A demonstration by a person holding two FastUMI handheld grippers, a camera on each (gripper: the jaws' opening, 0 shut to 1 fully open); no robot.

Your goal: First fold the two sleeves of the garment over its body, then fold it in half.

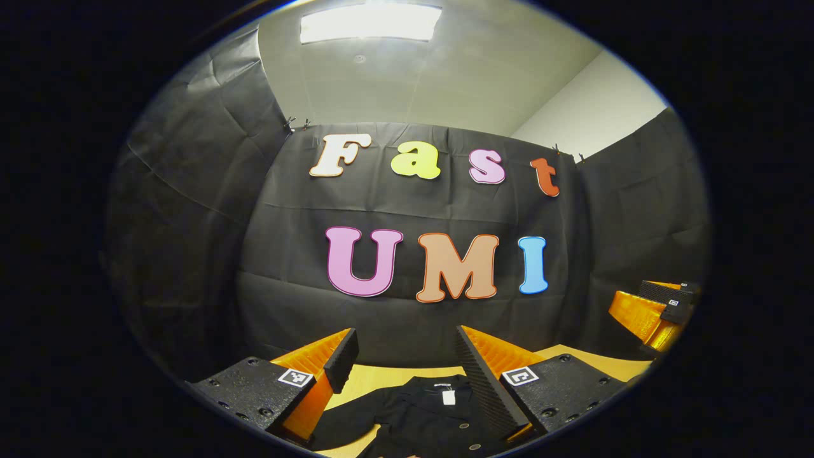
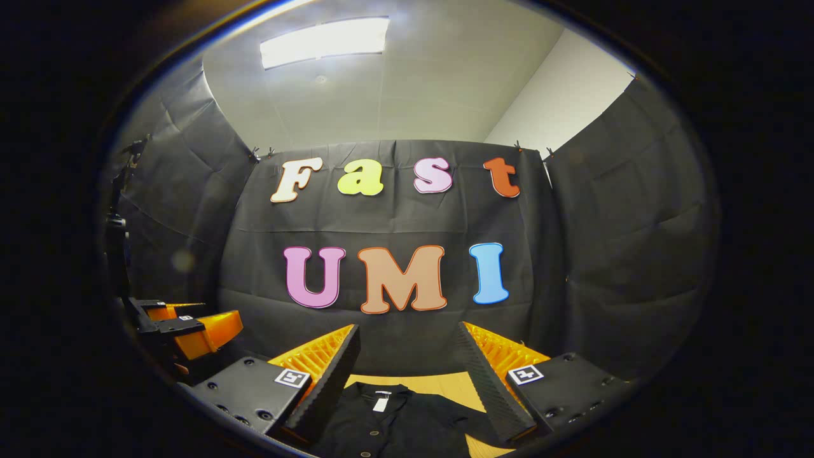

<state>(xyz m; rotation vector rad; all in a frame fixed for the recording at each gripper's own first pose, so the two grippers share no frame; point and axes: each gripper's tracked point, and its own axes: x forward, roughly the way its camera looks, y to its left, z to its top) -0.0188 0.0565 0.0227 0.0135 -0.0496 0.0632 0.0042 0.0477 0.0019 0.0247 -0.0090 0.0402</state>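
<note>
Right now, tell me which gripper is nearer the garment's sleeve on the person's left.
Left. The left gripper hovers open above that sleeve; the right gripper hangs open farther right, by the other sleeve.

Black cloth (image 1: 407,203) hangs as the booth's wall, creased, clipped along its top edge; above it a pale ceiling (image 1: 445,83) with a bright rectangular light panel (image 1: 370,22); a white room wall (image 2: 559,102) behind; a wooden tabletop (image 2: 445,383) below.
</note>
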